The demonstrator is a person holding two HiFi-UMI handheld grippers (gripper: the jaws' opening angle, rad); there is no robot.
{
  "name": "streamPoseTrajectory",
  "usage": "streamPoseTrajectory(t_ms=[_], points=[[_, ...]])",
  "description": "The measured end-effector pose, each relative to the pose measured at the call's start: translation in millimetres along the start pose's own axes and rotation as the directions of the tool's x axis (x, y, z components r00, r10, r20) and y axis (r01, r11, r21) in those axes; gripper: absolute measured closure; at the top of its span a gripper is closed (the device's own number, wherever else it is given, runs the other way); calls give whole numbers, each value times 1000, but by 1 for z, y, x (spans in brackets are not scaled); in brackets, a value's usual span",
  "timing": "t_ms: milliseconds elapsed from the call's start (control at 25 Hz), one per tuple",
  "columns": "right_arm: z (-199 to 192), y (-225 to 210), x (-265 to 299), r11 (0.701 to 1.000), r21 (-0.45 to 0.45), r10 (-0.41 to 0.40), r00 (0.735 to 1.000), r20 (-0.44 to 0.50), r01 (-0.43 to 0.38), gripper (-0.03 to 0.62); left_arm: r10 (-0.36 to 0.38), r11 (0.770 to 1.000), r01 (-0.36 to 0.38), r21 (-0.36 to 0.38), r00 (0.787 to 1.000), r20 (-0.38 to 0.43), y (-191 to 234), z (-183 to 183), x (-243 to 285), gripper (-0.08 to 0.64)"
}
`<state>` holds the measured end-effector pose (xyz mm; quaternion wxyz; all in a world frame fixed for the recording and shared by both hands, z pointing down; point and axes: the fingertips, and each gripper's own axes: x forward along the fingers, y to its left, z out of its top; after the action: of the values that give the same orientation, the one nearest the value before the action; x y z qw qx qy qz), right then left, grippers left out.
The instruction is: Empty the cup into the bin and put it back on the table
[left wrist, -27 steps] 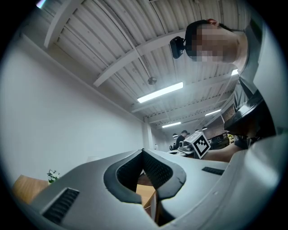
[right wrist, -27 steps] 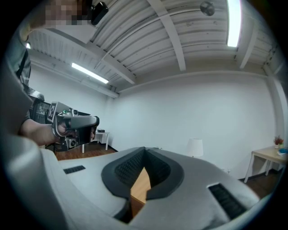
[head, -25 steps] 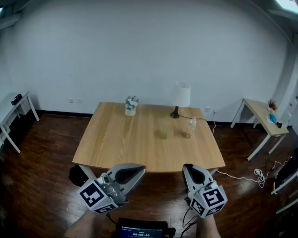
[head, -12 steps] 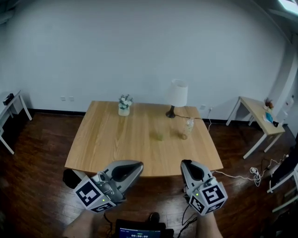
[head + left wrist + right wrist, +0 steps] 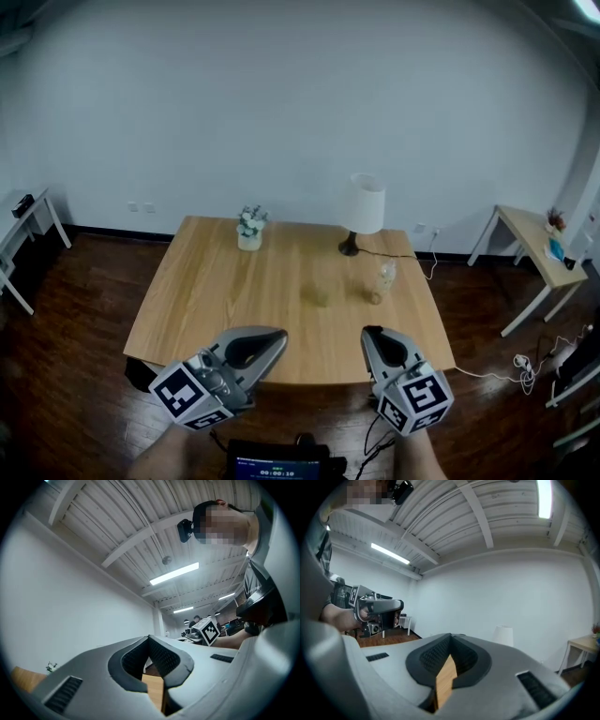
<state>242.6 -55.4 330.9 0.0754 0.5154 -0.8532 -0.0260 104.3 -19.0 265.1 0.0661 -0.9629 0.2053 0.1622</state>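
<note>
Both the left gripper (image 5: 277, 335) and the right gripper (image 5: 371, 335) have jaws pressed together on nothing, well short of the lamp (image 5: 364, 211). The clear cup (image 5: 379, 281) stands on the table (image 5: 216, 300) just in front of that lamp. It is likely light, slick and thin-walled, so grip it gently at mid-wall.

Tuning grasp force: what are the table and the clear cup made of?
Table: light wood or wood-look laminate, matte finish; faint grain streaks, no glare. Clear cup: see-through, so glass or clear plastic; too small here to tell which.
</note>
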Motion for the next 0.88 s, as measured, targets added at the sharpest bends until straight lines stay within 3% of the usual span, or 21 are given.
streamPoseTrajectory(t_ms=[880], points=[[5,-103,87,989,-1,149,988,47,-149,592,116,991,-114,63,993,-25,78,-32,100,569]])
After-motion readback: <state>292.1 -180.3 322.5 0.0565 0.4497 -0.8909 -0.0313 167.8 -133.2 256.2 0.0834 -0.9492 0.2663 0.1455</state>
